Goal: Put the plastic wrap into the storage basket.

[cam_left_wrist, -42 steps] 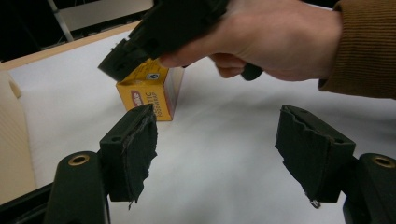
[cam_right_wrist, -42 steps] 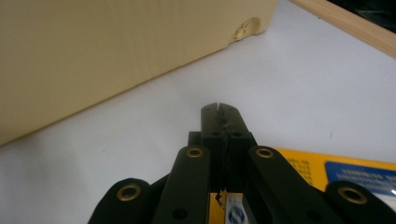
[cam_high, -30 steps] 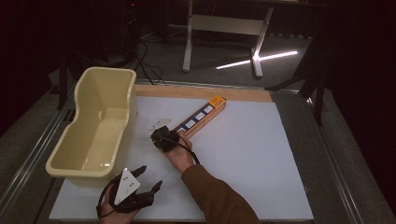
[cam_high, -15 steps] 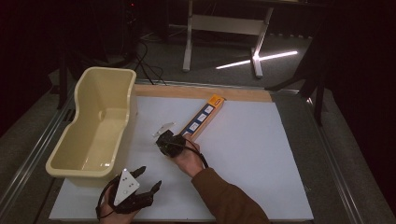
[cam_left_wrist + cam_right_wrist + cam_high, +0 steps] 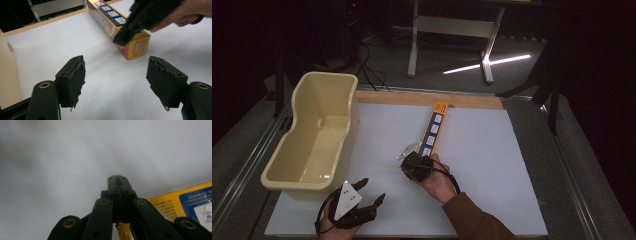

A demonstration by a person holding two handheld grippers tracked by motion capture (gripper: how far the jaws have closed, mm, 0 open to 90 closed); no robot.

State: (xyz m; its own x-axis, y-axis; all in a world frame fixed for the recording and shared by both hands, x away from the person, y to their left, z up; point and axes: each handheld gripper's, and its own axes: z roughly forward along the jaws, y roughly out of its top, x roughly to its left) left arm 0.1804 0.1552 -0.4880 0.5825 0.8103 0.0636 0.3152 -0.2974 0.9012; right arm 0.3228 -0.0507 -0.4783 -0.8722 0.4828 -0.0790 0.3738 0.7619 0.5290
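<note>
Since before, right hand-held gripper (image 5: 411, 161), jaws together, has slid along the counter (image 5: 492, 170) beside the yellow box (image 5: 433, 127); left hand-held gripper (image 5: 371, 192) gapes apart.

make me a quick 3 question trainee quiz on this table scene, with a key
1. True or false: the right gripper has its jaws shut.
2. What lies beside the right gripper: A) the long yellow box, B) a mug, C) a towel?
3. Fill in: the cream tub stands at the white board's ____ edge in the high view.

Key: 1 true. 2 A. 3 left. The left gripper is open over bare board.
</note>
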